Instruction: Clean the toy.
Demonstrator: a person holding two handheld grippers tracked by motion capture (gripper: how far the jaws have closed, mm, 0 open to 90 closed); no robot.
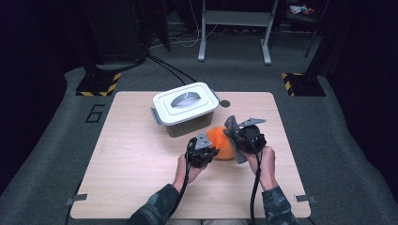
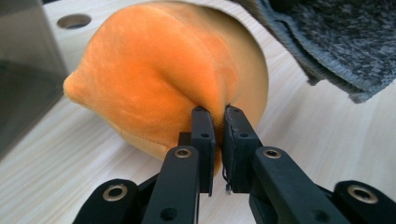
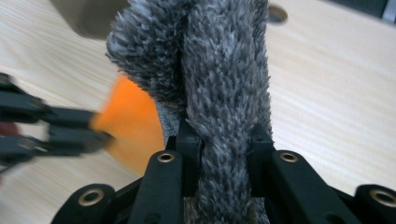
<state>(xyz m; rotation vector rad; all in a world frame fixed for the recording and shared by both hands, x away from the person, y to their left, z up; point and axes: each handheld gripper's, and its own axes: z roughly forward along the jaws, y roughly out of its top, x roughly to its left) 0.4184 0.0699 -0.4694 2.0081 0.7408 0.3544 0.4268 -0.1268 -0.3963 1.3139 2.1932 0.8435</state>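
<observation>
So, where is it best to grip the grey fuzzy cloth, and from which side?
Grip the grey fuzzy cloth at its folded, bunched middle, where the right gripper already clamps it, coming from the person's side. The fold stands upright between the jaws, clear of the orange plush toy pinched by the left gripper.

The high view looks forward and down from above the person's side, taking in the whole tabletop (image 1: pixel 141 187) and the floor beyond at the top of the frame. The left gripper view sits very close and low, looking along its jaws at the orange plush (image 2: pixel 163 88) at frame centre. The right gripper view, equally close, faces the grey cloth (image 3: pixel 224 93); the orange plush (image 3: pixel 133 126) at its left is shared by all three views.
</observation>
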